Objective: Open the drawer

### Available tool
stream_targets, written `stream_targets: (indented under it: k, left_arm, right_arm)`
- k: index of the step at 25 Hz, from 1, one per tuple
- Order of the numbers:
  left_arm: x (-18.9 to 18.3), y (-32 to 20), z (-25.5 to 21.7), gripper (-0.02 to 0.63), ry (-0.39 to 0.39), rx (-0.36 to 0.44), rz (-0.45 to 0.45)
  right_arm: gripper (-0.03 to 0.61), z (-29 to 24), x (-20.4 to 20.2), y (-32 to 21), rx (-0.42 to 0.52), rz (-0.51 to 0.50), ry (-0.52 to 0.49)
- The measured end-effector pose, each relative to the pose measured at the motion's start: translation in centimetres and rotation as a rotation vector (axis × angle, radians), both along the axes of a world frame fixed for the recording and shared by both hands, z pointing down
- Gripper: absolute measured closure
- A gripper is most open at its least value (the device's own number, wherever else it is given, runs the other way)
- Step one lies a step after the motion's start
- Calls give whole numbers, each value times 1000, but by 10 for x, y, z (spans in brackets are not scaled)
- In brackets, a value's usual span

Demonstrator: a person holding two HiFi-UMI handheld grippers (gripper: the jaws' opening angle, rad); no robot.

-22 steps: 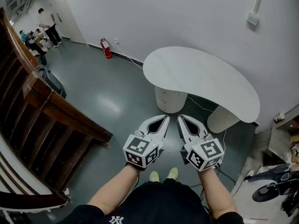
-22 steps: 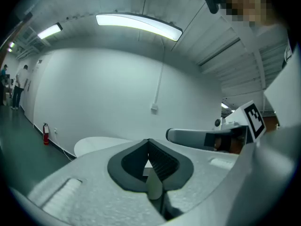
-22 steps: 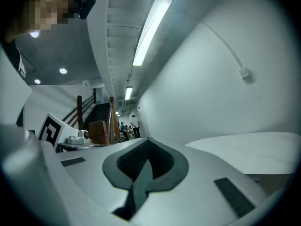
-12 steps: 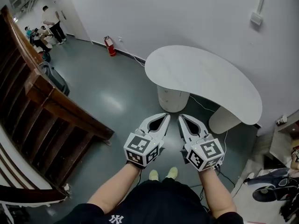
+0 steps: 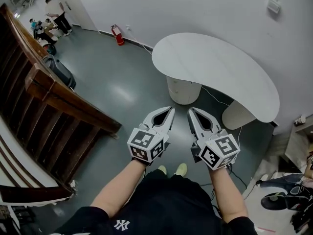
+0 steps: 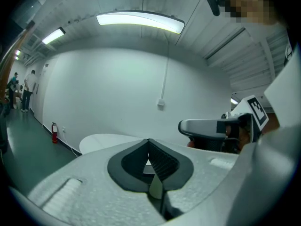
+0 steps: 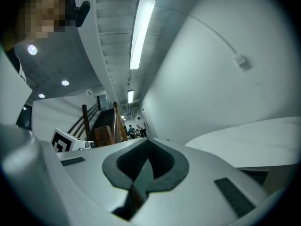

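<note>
Although faint seams cross the round pedestal under the white tabletop, I cannot tell whether they mark the drawer. Near it, above the grey floor, the left gripper and right gripper sit side by side, each with jaws pressed together on nothing.

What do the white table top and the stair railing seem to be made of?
Table top: likely laminate or stone, matte white, smooth with faint grey mottling. Stair railing: likely wood, dark brown with a slight sheen on its top edge.
</note>
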State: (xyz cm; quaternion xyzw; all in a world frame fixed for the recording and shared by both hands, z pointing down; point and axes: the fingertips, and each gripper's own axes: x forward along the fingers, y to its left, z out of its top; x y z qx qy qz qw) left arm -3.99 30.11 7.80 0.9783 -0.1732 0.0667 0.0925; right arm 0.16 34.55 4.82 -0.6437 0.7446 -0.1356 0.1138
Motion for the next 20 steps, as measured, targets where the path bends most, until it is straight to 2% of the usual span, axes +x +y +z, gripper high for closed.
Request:
stream_targets:
  k: [5,10,20]
  left_arm:
    - [12,0,18,603,-19,6,-15]
    - [9,-10,40,603,-27,-7,-33]
    - [41,-94,80,603,-43,-37,-39]
  right_arm:
    - [565,17,17,1,-7,3,-27]
    - [563,36,15,-7,-23,-5,-41]
    - [563,59,40,-88,-69,-4,-37]
